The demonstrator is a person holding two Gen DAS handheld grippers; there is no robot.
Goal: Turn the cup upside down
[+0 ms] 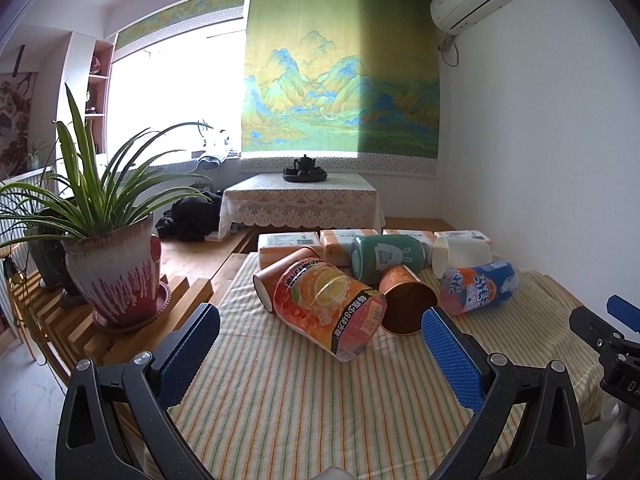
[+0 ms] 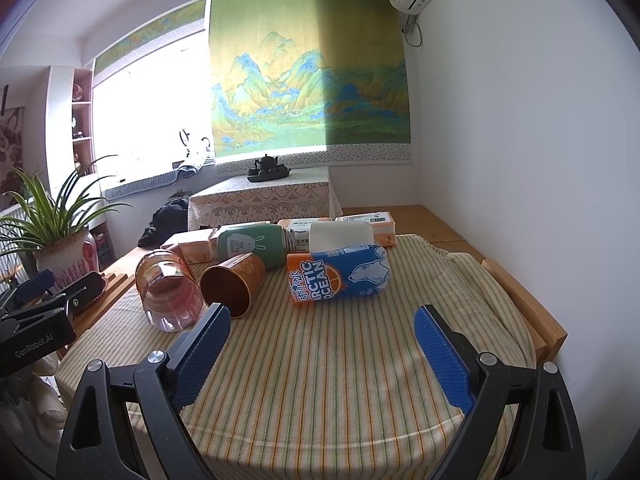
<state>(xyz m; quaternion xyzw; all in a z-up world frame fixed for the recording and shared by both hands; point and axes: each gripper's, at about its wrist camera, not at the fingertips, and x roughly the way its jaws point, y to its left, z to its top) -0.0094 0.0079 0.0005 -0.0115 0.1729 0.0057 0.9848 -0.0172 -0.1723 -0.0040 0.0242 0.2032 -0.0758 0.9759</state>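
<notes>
Striped cloth covers the table [image 1: 280, 400], where several cups lie on their sides toward its far edge. Both hand-held grippers, left [image 1: 320, 354] and right [image 2: 322, 346], hang wide and empty, nothing grasped yet. Next likely: close on the orange drink cup [image 1: 328, 308] and upend it.

The surface cloth [image 2: 340, 360] has yellow, orange and green stripes; one cup [image 2: 339, 276] is blue, orange and white; another cup [image 1: 404, 296] is copper-brown.
</notes>
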